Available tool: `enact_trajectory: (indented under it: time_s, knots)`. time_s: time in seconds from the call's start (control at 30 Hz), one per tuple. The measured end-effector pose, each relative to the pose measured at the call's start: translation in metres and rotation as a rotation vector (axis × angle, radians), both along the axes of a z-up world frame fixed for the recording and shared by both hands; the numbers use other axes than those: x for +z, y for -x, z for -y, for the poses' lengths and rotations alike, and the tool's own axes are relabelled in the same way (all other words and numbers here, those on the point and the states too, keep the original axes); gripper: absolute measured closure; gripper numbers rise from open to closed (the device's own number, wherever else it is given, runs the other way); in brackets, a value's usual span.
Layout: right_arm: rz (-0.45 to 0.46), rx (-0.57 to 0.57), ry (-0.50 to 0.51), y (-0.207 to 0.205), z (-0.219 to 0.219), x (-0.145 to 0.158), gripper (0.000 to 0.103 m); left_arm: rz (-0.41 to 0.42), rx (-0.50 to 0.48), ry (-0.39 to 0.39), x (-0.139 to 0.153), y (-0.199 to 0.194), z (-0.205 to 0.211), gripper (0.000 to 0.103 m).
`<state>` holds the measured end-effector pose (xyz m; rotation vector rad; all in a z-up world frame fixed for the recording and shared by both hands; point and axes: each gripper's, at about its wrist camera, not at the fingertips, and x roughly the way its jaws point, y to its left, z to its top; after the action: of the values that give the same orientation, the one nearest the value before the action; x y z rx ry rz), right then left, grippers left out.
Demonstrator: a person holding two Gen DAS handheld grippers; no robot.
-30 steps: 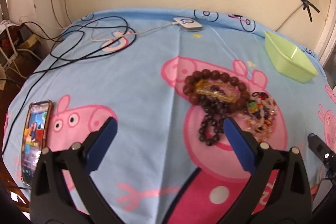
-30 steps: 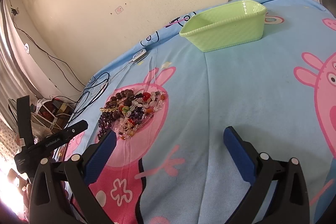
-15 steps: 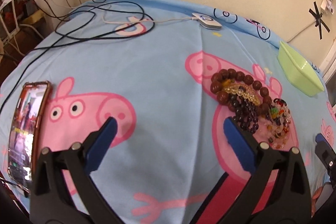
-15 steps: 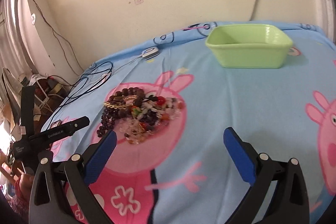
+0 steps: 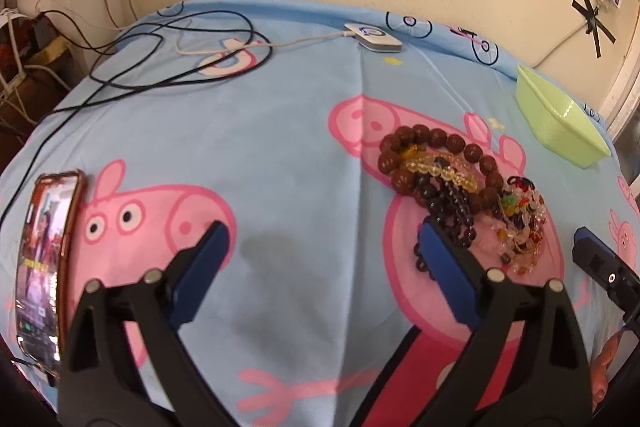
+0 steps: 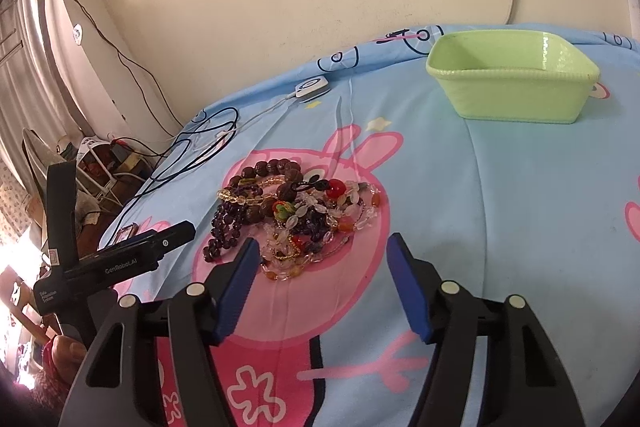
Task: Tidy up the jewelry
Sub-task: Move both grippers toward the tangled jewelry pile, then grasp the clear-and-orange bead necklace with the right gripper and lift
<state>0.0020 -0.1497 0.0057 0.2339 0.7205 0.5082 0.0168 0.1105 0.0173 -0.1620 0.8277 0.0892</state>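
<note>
At twelve o'clock of the half-spread, closing, empty right tongs [image 6: 320,267], tangled bracelets [image 6: 296,215] risk being dragged together; left tongs [image 5: 324,255] are held spread.

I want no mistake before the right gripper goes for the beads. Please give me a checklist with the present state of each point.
1. Right gripper empty: ok; its jaws have just been closing, with nothing between them.
2. Jewelry pile within view and uncovered: ok.
3. Strands separate enough to lift one: not ok, they lie tangled.
4. Green basket upright and free of jewelry: upright ok; its floor cannot be seen.
5. Left gripper clear of the pile: not ok, one finger overlaps the dark beads in view.
6. Phone away from the work: ok.
</note>
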Motion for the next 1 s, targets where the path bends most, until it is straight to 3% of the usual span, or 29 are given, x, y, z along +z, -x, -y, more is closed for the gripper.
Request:
enact_trajectory:
  time_s: [0.17, 0.33, 0.37, 0.53, 0.7, 0.77, 0.8, 0.9, 1.0]
  knots:
    - [-0.006, 0.000, -0.007, 0.000, 0.001, 0.000, 0.061, 0.006, -0.027, 0.033, 0.000, 0.000, 0.000, 0.011]
    - [-0.024, 0.029, 0.006, 0.000, -0.003, 0.000, 0.072, 0.061, -0.098, 0.221, 0.000, 0.004, -0.009, 0.011]
    - [-0.027, 0.033, 0.009, 0.000, -0.003, -0.001, 0.073, 0.061, -0.095, 0.229, 0.000, 0.004, -0.010, 0.011]
    - [-0.052, 0.037, 0.035, -0.007, -0.004, -0.001, 0.081, 0.040, -0.173, 0.173, 0.007, 0.003, -0.001, 0.016]
    - [-0.025, 0.069, 0.128, -0.030, -0.013, 0.010, 0.082, 0.028, -0.291, 0.190, 0.010, 0.006, 0.015, 0.033]
    - [-0.029, 0.098, 0.189, -0.042, -0.022, 0.007, 0.092, 0.021, -0.325, 0.201, 0.010, 0.006, 0.022, 0.041]
    - [-0.052, 0.131, 0.203, -0.048, -0.026, 0.003, 0.103, 0.018, -0.338, 0.203, 0.010, 0.006, 0.025, 0.043]
    - [-0.076, 0.167, 0.205, -0.051, -0.025, -0.003, 0.103, 0.013, -0.388, 0.200, 0.012, 0.007, 0.039, 0.050]
    - [-0.053, 0.106, 0.183, -0.041, 0.001, 0.002, 0.103, 0.009, -0.421, 0.194, 0.014, 0.004, 0.053, 0.052]
